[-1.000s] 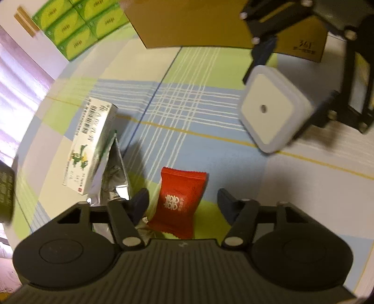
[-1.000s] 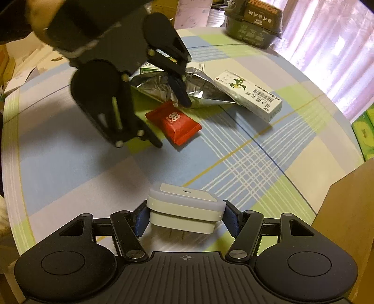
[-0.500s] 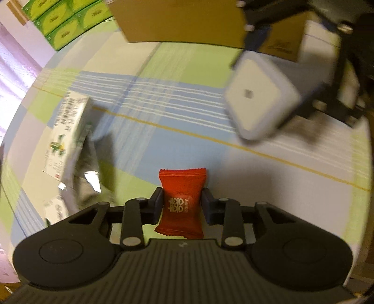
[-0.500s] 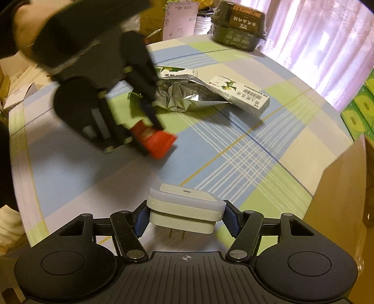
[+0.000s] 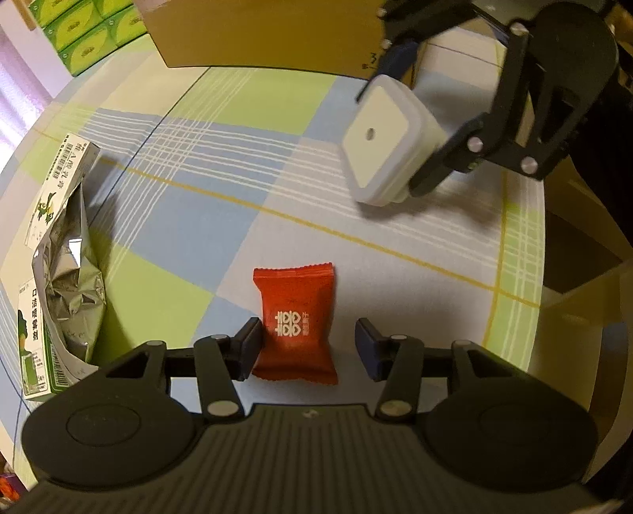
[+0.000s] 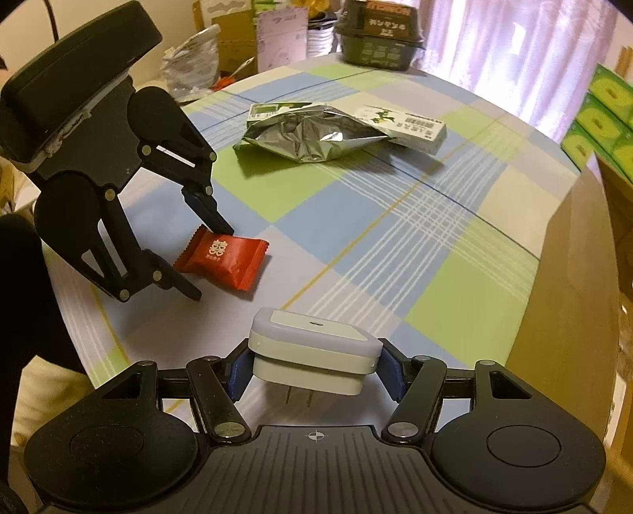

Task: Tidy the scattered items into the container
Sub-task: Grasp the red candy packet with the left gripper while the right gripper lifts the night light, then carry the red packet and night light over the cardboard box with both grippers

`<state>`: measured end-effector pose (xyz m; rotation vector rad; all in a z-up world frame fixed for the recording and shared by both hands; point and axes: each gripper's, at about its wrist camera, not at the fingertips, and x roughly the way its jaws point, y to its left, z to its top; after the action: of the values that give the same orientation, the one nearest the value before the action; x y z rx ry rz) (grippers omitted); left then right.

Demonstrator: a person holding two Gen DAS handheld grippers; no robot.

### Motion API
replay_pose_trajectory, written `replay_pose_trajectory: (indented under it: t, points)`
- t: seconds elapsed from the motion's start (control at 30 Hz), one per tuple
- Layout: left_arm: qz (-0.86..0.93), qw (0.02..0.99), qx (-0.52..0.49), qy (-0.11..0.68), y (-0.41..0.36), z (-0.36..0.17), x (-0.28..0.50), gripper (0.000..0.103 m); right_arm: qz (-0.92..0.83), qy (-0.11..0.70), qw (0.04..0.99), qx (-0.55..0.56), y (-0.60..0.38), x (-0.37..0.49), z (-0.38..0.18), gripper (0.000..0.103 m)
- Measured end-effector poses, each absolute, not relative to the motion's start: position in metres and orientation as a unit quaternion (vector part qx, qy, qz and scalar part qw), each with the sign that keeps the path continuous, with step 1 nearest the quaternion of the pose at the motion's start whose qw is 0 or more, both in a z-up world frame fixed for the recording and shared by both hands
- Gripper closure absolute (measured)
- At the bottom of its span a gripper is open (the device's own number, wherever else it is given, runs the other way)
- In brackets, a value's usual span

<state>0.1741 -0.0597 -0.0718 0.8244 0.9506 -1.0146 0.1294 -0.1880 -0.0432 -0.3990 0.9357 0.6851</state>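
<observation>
Half a second ago the left gripper (image 5: 307, 348) pinched the red candy packet (image 5: 294, 326); now its jaws stand apart, the left pad touching the packet's edge and the right pad clear of it, the packet lying flat on the checked tablecloth (image 5: 221, 205). From the left wrist, taking the packet as landmark: the cloth ahead of it is open up to the cardboard box (image 5: 261, 33), whose wall crosses the top and is cut off by the frame. Up and right of the packet the right gripper (image 5: 395, 134) hangs above the cloth, clamped on the white plug-in night light (image 5: 385, 140), whose square face shows here. Left of the packet a crumpled silver foil bag (image 5: 69, 276) overlaps two green-and-white cartons (image 5: 59, 182), the nearer one partly hidden behind the gripper body. The table's rim curves down on the right, with dark room beyond. From the right wrist, the right gripper (image 6: 314, 369) is shut on the night light (image 6: 312, 352), and its two metal prongs (image 6: 298, 395) show underneath, unseen from the other side. The packet (image 6: 223, 259) lies ahead and left, between the spread fingertips of the left gripper (image 6: 211, 263). Beyond the packet, the foil bag (image 6: 308, 136) hides much of the cartons (image 6: 411, 126); the box wall (image 6: 573, 308) rises at the right edge, its inside out of sight.
</observation>
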Motion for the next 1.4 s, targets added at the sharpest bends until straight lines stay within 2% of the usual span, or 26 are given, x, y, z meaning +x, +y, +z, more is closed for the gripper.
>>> replay_pose_trajectory:
  t: [0.17, 0.2, 0.23, 0.27, 0.4, 0.77, 0.83, 0.87, 0.9, 1.1, 1.33, 1.37, 1.4]
  points:
    - [-0.448, 0.701, 0.354, 0.427, -0.061, -0.074, 0.177, 0.059, 0.303, 0.434, 0.833, -0.164, -0.196, 0.129, -0.044, 0.037]
    - [-0.45, 0.701, 0.348, 0.43, -0.061, -0.074, 0.179, 0.064, 0.299, 0.433, 0.836, -0.16, -0.197, 0.129, -0.044, 0.038]
    - [-0.45, 0.702, 0.341, 0.435, -0.061, -0.073, 0.18, 0.075, 0.295, 0.431, 0.838, -0.155, -0.198, 0.129, -0.044, 0.038]
    - [-0.449, 0.703, 0.335, 0.439, -0.061, -0.073, 0.181, 0.077, 0.293, 0.431, 0.84, -0.152, -0.199, 0.128, -0.045, 0.038]
    - [-0.441, 0.704, 0.332, 0.447, -0.06, -0.07, 0.173, 0.08, 0.289, 0.434, 0.839, -0.155, -0.198, 0.125, -0.049, 0.038]
    - [-0.438, 0.717, 0.308, 0.447, -0.059, -0.073, 0.15, 0.08, 0.277, 0.435, 0.842, -0.159, -0.198, 0.116, -0.056, 0.037]
    - [-0.436, 0.719, 0.303, 0.448, -0.058, -0.073, 0.149, 0.08, 0.27, 0.44, 0.843, -0.149, -0.198, 0.116, -0.058, 0.027]
    - [-0.436, 0.72, 0.302, 0.448, -0.057, -0.073, 0.149, 0.08, 0.264, 0.442, 0.845, -0.144, -0.198, 0.117, -0.059, 0.013]
    - [-0.436, 0.72, 0.302, 0.448, -0.057, -0.072, 0.149, 0.08, 0.261, 0.44, 0.848, -0.136, -0.199, 0.116, -0.059, 0.012]
    - [-0.435, 0.722, 0.299, 0.447, -0.057, -0.073, 0.149, 0.08, 0.244, 0.447, 0.856, -0.084, -0.199, 0.122, -0.059, 0.012]
    - [-0.43, 0.728, 0.277, 0.456, -0.053, -0.074, 0.153, 0.079, 0.225, 0.451, 0.859, -0.093, -0.193, 0.129, -0.064, 0.013]
    - [-0.43, 0.729, 0.275, 0.457, -0.052, -0.074, 0.153, 0.079, 0.223, 0.452, 0.859, -0.093, -0.193, 0.13, -0.065, 0.015]
    - [-0.429, 0.729, 0.273, 0.457, -0.052, -0.074, 0.153, 0.079, 0.223, 0.454, 0.858, -0.093, -0.193, 0.131, -0.066, 0.028]
